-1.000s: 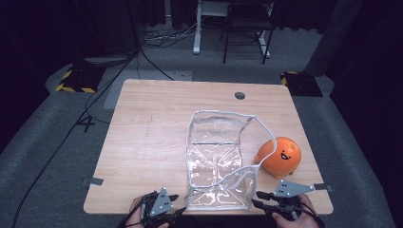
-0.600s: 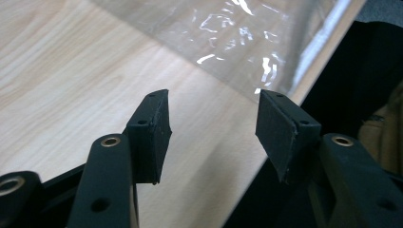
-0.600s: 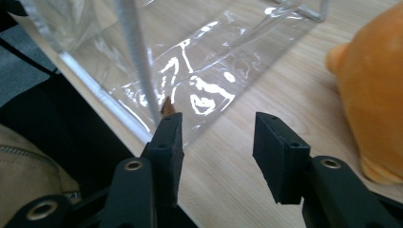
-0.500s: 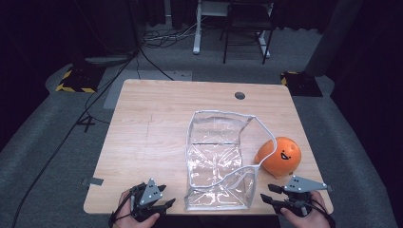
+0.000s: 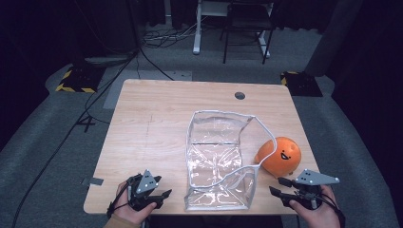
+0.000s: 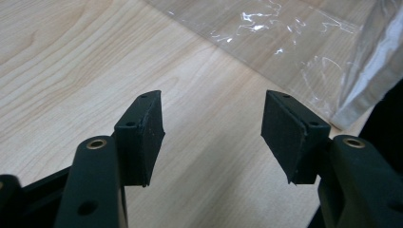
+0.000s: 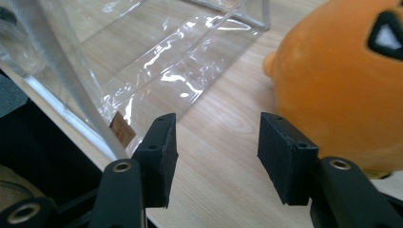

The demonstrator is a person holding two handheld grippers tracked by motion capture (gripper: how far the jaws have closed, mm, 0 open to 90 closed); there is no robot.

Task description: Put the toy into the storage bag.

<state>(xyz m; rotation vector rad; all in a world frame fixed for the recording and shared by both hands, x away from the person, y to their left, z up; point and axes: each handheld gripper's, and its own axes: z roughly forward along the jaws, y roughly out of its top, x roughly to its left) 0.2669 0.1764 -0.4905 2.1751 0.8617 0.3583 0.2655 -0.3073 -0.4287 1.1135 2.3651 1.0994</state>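
Observation:
A clear plastic bag (image 5: 218, 161) with white trim stands open in the middle of the wooden table (image 5: 142, 123). An orange plush toy (image 5: 280, 156) with a smiling face lies just right of it, touching the trim. My left gripper (image 5: 164, 197) sits at the front edge, left of the bag and apart from it. Its jaws have just been opening and hold nothing (image 6: 211, 128), with the bag (image 6: 285, 38) ahead. My right gripper (image 5: 276, 186) hovers right of the bag, in front of the toy. Its jaws have also been opening (image 7: 216, 147), empty, between bag (image 7: 142, 52) and toy (image 7: 342, 85).
A round cable hole (image 5: 240, 95) sits near the table's far edge. Beyond the table are a chair and desk legs (image 5: 223, 38), cables on the grey floor (image 5: 142, 57), and yellow-black striped blocks (image 5: 76, 78) at both far corners.
Both grippers have drawn outward from the bag's near corners, the left one to the left and the right one to the right. Both pairs of jaws stand wider.

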